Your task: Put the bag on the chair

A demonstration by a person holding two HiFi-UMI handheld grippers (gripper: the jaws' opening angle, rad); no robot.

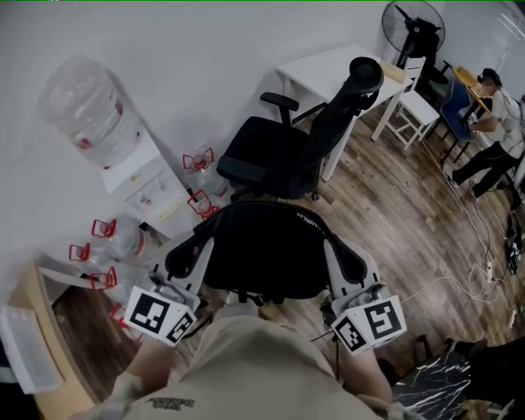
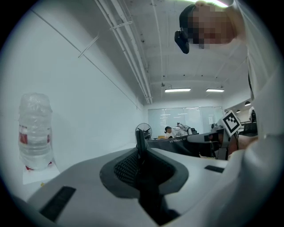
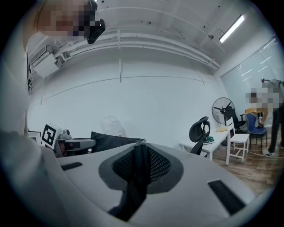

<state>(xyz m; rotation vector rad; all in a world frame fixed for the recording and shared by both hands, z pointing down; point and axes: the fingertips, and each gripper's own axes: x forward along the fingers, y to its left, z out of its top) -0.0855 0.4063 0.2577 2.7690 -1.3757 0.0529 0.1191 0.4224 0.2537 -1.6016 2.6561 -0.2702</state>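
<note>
A black bag (image 1: pixel 267 250) hangs in front of me between the two grippers, above the wooden floor. My left gripper (image 1: pixel 184 262) is shut on a black strap (image 2: pixel 140 144) at the bag's left side. My right gripper (image 1: pixel 348 262) is shut on the strap (image 3: pixel 141 155) at its right side. Both point level. Just beyond the bag stands the black office chair (image 1: pixel 275 156), its seat bare and its headrest toward the table. The chair also shows in the right gripper view (image 3: pixel 199 131). The bag's top edge shows past each gripper (image 2: pixel 175 144) (image 3: pixel 108 141).
A water dispenser with a big bottle (image 1: pixel 90 111) stands at the left wall, with several empty bottles (image 1: pixel 111 242) on the floor beside it. Behind the chair are a white table (image 1: pixel 328 70), a white chair (image 1: pixel 414 105) and a fan (image 1: pixel 414 25). A person (image 1: pixel 492 123) sits far right; cables (image 1: pixel 472 275) lie on the floor.
</note>
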